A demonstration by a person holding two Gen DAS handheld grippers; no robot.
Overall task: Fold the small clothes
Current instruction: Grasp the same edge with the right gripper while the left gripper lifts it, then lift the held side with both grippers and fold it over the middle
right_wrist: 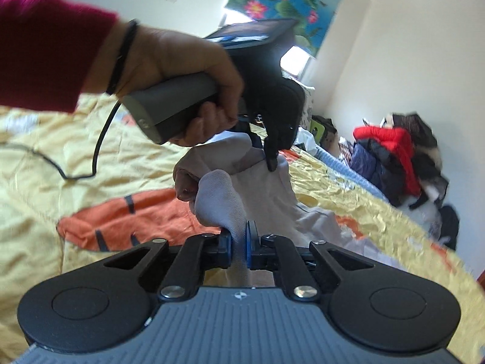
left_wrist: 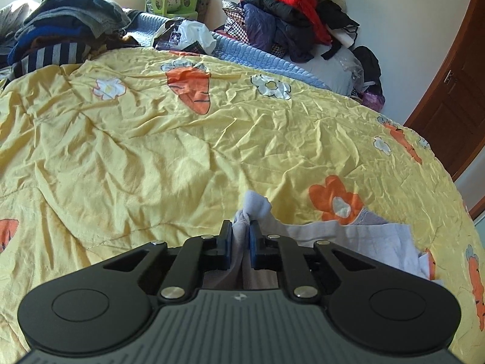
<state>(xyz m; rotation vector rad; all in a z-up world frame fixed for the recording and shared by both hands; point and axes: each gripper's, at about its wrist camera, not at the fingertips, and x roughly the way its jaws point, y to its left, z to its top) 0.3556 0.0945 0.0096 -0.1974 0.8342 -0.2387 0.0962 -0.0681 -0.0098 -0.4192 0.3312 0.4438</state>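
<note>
- A yellow quilt (left_wrist: 151, 139) printed with orange carrots and white flowers is covering the bed, wrinkled all over, and the pale garment (left_wrist: 333, 239) is lying partly on it near the cameras.
- The garment is a light grey-lavender knit piece, thin and soft; one bunched end of it is being pinched up off the quilt while the rest is trailing flat to the right in the left wrist view.
- The left gripper (left_wrist: 241, 233) is clamped together on that bunched fabric, a knot of cloth poking out past the blue pads.
- The right gripper (right_wrist: 239, 236) is likewise closed tight on a rounded fold of the same pale cloth, which is hanging lifted between the two tools.
- The person's left hand (right_wrist: 182, 69), in a magenta sleeve (right_wrist: 45, 48) with a dark wrist band, is gripping the other tool's grey handle, a black cable (right_wrist: 97, 148) trailing onto the quilt.
- A blue quilted blanket (left_wrist: 242, 51) is lying beyond the quilt.
- Heaps of clothes (left_wrist: 285, 12), one red jacket among them, are piling against the white wall, beside a brown door (left_wrist: 448, 103).
- A lotus picture (right_wrist: 282, 3) is hanging on the wall.
</note>
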